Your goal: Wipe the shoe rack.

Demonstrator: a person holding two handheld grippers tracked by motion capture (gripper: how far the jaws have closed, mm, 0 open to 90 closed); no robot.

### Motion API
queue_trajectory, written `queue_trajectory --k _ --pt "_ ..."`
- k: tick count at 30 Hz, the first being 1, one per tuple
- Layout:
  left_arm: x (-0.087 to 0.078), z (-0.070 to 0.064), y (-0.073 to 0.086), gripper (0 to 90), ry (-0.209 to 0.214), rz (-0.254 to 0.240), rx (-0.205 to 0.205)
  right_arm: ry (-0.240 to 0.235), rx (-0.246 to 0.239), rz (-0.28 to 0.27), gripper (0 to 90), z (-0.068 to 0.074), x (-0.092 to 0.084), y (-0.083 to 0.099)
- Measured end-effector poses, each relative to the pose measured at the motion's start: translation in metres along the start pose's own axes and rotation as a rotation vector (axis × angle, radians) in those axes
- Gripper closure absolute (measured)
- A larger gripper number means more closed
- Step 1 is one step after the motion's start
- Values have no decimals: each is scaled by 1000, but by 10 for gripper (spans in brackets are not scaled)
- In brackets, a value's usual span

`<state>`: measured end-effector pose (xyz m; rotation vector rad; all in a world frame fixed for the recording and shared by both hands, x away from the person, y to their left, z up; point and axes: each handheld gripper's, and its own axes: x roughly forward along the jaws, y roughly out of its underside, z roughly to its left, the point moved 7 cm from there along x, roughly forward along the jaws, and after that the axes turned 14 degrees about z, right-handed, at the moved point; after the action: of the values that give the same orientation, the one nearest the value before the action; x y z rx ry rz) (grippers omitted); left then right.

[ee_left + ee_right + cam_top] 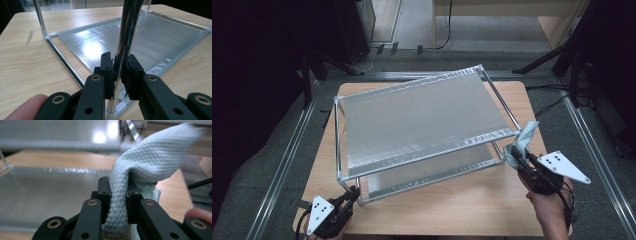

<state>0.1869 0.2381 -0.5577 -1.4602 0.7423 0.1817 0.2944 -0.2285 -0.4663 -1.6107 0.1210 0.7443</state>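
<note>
Left gripper [346,199] clamps an upright chrome post [125,42] of the two-tier silver metal rack [422,115] near the desk's front left corner; right gripper [518,159] pinches a pale blue textured cloth [150,162] beside the rack's right front corner

- Polished chrome-like metal on the rack post [125,45], mirror-glossy and smooth.
- Silvery, finely textured sheet on the rack shelf [422,117], with a soft sheen.
- Pale blue-green woven cloth [140,167] beside the rack, matt, with a diamond-patterned weave.
- Light wood-grain table [462,210] under the rack, smooth, faintly satin.
- Matt black plastic on the left gripper [121,72] and right gripper [117,192].
</note>
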Motion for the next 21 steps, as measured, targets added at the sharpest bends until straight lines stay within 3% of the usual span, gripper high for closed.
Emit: queue_trajectory --k 2,5,7,9,11,13,17,21 --pt "0 0 0 799 2 1 0 -22 -2 61 791 3 15 13" --pt "0 0 0 801 0 4 5 -98 71 181 791 8 44 40" --pt "0 0 0 802 1 4 6 -95 52 250 791 12 61 55" --pt "0 0 0 802 2 2 7 -70 61 277 791 13 71 62" --pt "0 0 0 802 3 2 9 -49 76 252 791 11 72 58" --pt "0 0 1 803 5 2 9 -6 91 189 791 6 64 46" --pt "0 -2 0 803 8 2 14 88 36 52 791 5 39 21" --pt "0 -2 0 803 7 3 15 137 3 -82 791 8 17 1"
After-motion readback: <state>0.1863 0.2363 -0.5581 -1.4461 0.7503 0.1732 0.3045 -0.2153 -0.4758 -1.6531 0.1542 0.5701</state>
